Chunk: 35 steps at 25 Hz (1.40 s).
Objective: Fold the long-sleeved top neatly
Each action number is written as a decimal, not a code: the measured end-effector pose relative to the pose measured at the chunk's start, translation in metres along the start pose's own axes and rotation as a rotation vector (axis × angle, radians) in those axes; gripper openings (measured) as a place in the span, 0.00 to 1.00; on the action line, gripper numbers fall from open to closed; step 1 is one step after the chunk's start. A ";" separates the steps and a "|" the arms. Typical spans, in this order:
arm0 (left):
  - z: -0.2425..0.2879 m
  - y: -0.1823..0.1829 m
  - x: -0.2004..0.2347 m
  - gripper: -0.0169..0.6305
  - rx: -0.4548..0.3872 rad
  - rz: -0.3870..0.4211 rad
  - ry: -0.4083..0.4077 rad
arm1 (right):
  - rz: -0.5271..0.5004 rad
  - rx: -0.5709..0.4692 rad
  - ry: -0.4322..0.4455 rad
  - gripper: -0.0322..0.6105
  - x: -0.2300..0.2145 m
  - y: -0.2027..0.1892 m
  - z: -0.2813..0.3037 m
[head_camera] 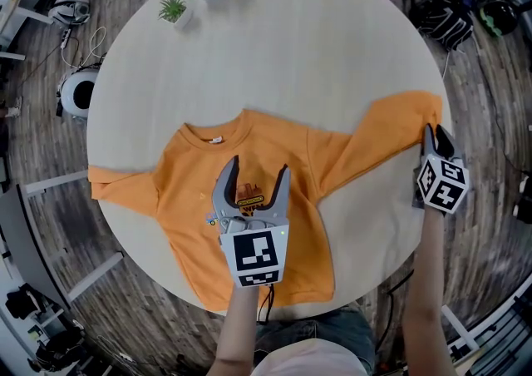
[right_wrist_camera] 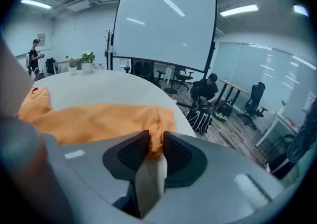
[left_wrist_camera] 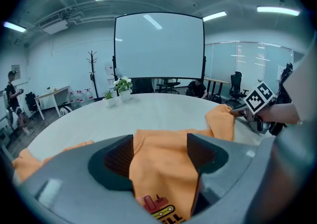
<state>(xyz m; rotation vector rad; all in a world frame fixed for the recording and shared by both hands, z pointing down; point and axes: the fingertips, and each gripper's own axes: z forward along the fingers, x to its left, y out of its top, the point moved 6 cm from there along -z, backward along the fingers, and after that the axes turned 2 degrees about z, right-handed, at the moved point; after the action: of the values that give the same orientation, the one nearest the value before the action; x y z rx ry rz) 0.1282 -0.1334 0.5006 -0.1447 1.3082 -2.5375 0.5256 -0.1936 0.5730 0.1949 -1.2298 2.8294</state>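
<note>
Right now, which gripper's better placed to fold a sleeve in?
Right. The right gripper is shut on the cuff of the sleeve at the edge of the table, so it could likely carry it across. The left gripper hangs open over the chest, holding nothing, away from the other sleeve.

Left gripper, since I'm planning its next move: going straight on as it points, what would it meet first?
Likely the orange top lying right ahead; how high the left gripper hangs is unclear.
</note>
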 end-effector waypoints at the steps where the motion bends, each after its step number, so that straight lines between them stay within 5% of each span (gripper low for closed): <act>1: -0.001 0.000 0.000 0.55 -0.001 0.000 0.001 | -0.002 0.003 0.003 0.23 0.001 0.000 0.000; 8: -0.014 0.007 0.002 0.55 -0.022 -0.005 0.022 | -0.032 -0.013 -0.011 0.17 0.006 0.005 -0.008; 24: -0.082 0.051 -0.004 0.55 -0.160 -0.003 0.079 | -0.068 -0.314 -0.035 0.16 0.007 0.078 -0.130; 35: -0.160 0.058 -0.015 0.55 -0.259 -0.022 0.170 | -0.104 -0.458 0.037 0.16 0.024 0.090 -0.212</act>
<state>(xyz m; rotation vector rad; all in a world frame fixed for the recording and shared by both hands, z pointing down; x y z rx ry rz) 0.1198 -0.0356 0.3602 0.0050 1.7068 -2.4324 0.4725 -0.1001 0.3675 0.1767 -1.7524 2.3726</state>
